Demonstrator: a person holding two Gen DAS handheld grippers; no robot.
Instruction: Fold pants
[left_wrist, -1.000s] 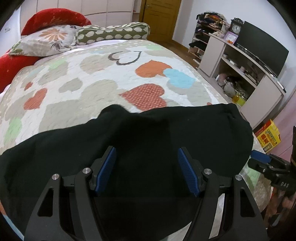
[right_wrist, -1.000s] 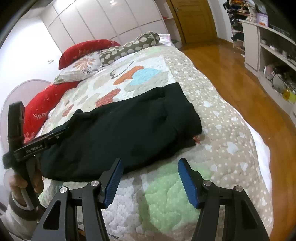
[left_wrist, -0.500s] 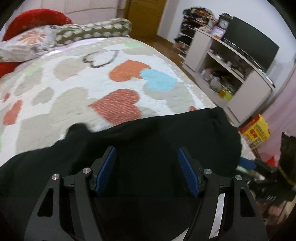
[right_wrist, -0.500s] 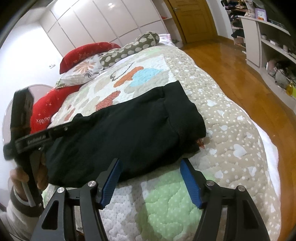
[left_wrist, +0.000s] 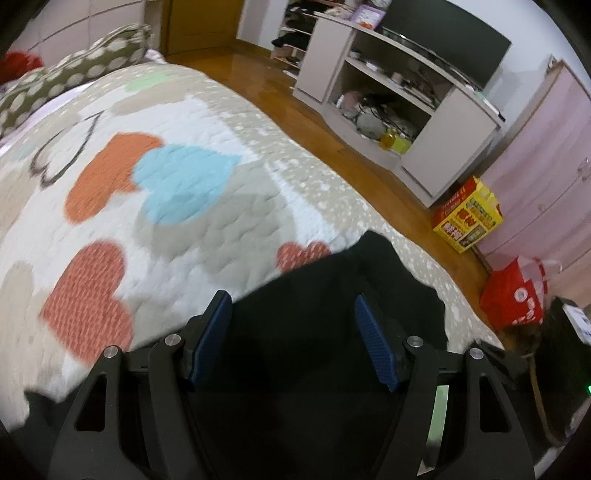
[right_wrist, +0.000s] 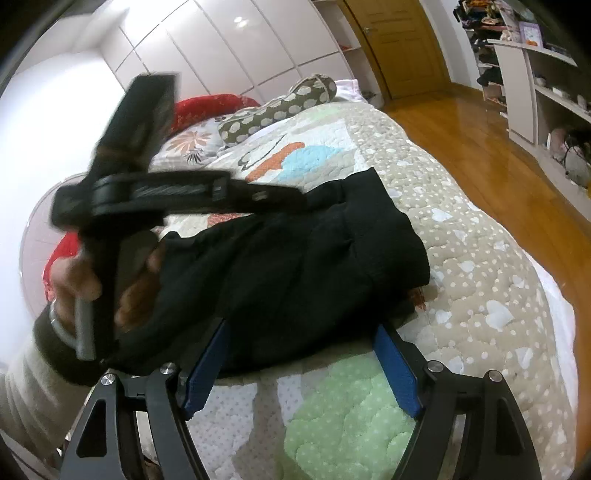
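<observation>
Black pants (right_wrist: 295, 266) lie folded across the heart-patterned quilt (left_wrist: 207, 221) near the bed's foot, while we hold our left gripper (left_wrist: 293, 332) spread wide above them and our right gripper (right_wrist: 301, 363) equally agape at their near edge.

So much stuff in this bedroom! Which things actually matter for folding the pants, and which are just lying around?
Part of the job:
- black pants, lying on the quilt
- left gripper, open above the pants
- right gripper, open at their near edge

Just lying about:
- spotted bolster pillow
- yellow box
- red bag
- TV cabinet
</observation>
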